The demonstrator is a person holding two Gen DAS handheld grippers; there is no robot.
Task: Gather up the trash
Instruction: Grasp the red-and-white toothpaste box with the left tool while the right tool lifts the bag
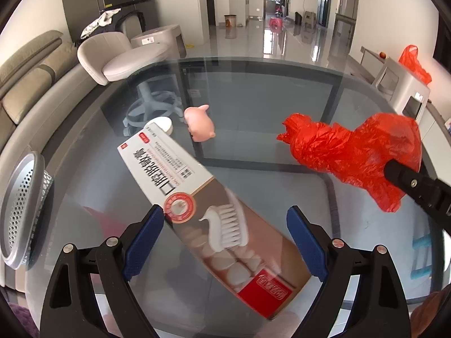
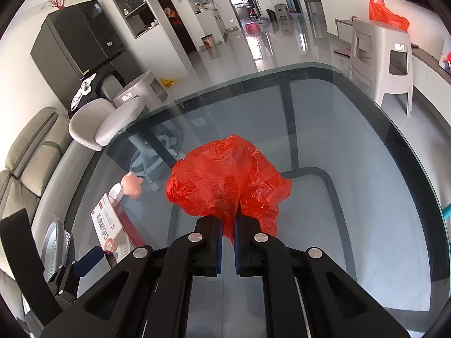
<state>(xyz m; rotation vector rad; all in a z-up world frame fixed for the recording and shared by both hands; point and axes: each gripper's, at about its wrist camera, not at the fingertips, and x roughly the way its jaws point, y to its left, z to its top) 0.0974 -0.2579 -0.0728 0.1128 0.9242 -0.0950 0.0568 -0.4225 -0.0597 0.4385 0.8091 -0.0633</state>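
Note:
A long toothpaste box (image 1: 208,211) lies slantwise on the glass table (image 1: 253,90). My left gripper (image 1: 225,242) is open, its blue pads either side of the box's near half, not touching it. My right gripper (image 2: 228,225) is shut on a crumpled red plastic bag (image 2: 225,180) and holds it over the table; the bag (image 1: 352,157) and the gripper's finger (image 1: 414,181) also show at the right of the left wrist view. The box (image 2: 108,225) and the left gripper's pad (image 2: 88,260) show low left in the right wrist view.
A pink pig toy (image 1: 200,124) and a white round lid (image 1: 163,124) lie beyond the box. A perforated metal bin (image 1: 22,211) stands at the table's left edge. A sofa (image 1: 31,70), a chair (image 1: 112,56) and plastic stools (image 2: 380,64) surround the table.

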